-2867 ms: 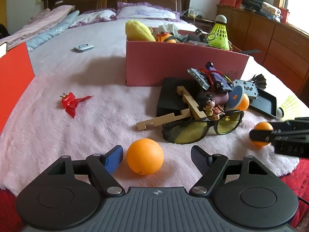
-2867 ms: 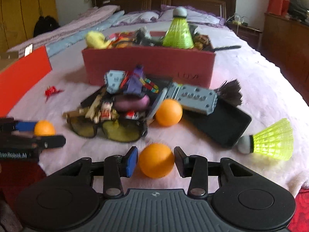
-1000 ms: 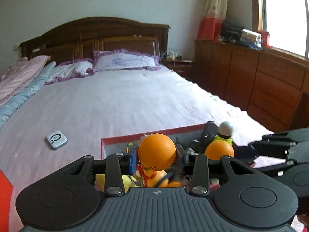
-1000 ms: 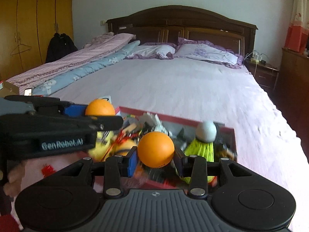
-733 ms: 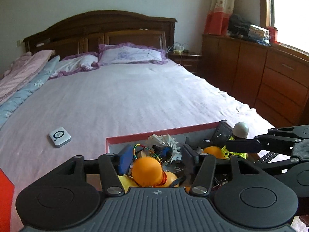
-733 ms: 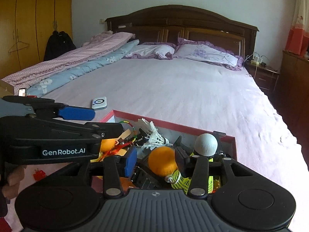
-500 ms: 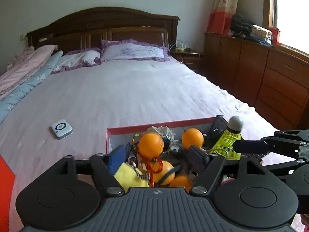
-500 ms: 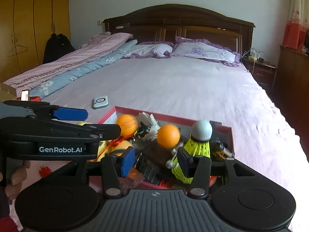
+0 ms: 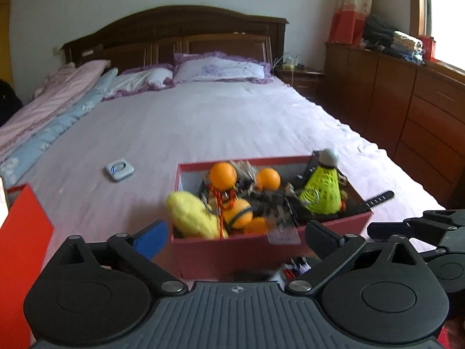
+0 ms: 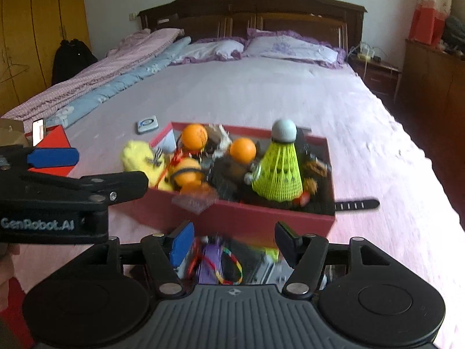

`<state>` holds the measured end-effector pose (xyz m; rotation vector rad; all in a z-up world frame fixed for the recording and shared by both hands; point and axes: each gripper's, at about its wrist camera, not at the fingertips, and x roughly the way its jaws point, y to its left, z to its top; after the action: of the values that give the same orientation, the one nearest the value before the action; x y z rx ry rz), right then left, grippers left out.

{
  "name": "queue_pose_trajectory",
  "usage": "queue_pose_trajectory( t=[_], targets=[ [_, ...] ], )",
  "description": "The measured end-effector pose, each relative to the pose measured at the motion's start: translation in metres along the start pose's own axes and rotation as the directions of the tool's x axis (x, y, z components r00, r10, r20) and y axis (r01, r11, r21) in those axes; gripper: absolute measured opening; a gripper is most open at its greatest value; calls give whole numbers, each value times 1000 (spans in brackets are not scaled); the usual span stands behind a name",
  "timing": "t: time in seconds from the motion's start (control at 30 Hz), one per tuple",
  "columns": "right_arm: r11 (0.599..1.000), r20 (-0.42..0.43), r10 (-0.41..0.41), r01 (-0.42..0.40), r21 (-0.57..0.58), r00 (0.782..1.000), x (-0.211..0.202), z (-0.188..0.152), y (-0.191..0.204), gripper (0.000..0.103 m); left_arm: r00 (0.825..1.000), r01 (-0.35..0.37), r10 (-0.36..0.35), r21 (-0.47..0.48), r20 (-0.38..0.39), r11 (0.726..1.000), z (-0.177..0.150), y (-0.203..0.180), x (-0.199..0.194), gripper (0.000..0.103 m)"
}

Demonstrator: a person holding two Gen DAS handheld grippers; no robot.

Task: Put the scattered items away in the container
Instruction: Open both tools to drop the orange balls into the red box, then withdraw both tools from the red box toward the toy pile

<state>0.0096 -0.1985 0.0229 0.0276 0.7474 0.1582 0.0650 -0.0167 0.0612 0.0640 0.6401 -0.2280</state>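
The red box (image 9: 261, 250) (image 10: 261, 218) stands on the bed, piled with toys. Two orange balls (image 9: 223, 176) (image 10: 194, 136) rest on top of the pile, beside a yellow plush (image 9: 191, 215) and a green shuttlecock (image 9: 322, 192) (image 10: 279, 168). My left gripper (image 9: 235, 237) (image 10: 96, 168) hovers before the box's near wall, its jaws opening wide with nothing between them. My right gripper (image 10: 234, 241) (image 9: 421, 229) is alongside it, jaws opening and empty too. Below it lies a purple toy with a coloured bracelet (image 10: 215, 261), blurred.
A small white device (image 9: 119, 170) (image 10: 147, 123) lies on the sheet left of the box. A red lid (image 9: 23, 232) stands at the left edge. A black strap (image 10: 357, 203) sticks out of the box's right side. A wooden dresser (image 9: 407, 101) lines the right wall.
Both grippers let go of their orange balls, which now lie in the box. Both jaws have spread apart and both grippers have drawn back from over the box.
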Motion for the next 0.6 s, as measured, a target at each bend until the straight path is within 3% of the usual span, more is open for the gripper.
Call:
queue_pose_trajectory(
  t=[0.2,0.6],
  targets=[
    [1000,-37,-7,7,8,999,-17,-26,4,67,1000,-6,5,-49,-20,999,-15,-1,-18,103],
    [1000,-55,-14,15,19,998,-37,-40,9,76,995,-64,56,-112,-80,992,-33,6,-32,103]
  ],
)
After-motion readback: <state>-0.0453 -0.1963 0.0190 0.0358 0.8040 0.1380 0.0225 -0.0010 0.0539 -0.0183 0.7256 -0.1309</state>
